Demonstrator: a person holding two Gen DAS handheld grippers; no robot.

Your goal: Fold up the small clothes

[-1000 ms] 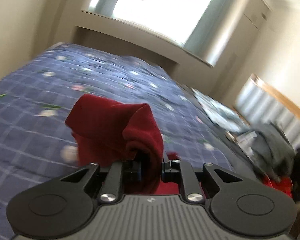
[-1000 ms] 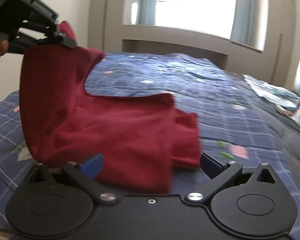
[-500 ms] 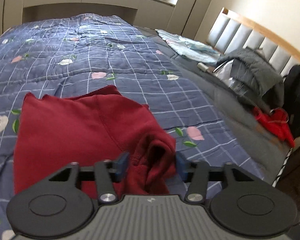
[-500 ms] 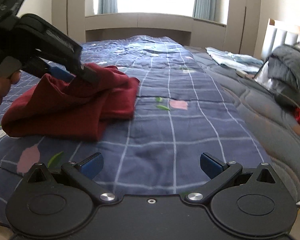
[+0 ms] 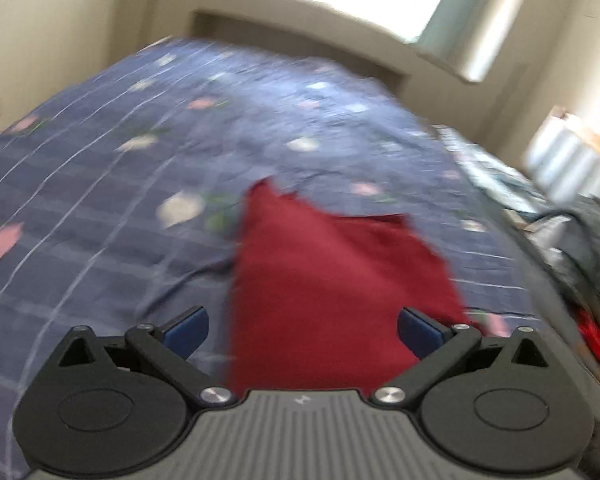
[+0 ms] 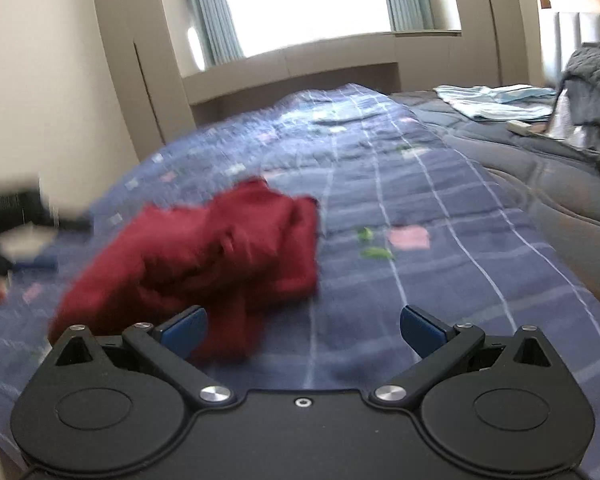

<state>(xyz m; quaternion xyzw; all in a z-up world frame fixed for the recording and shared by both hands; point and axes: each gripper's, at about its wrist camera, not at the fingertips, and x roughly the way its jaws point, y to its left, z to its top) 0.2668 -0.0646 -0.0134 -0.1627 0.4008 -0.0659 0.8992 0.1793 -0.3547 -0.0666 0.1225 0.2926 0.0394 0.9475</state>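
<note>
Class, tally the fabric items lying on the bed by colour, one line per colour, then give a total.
Dark red garment: 1
Light blue cloth: 1
Grey padded jacket: 1
Bright red item, at the edge of the left wrist view: 1
Total: 4

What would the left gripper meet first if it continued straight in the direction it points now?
Most likely the dark red garment lying on the blue checked quilt. The left gripper, jaws opening, has the cloth ahead between its blue pads, not pinched. Blur makes the depth uncertain.
</note>
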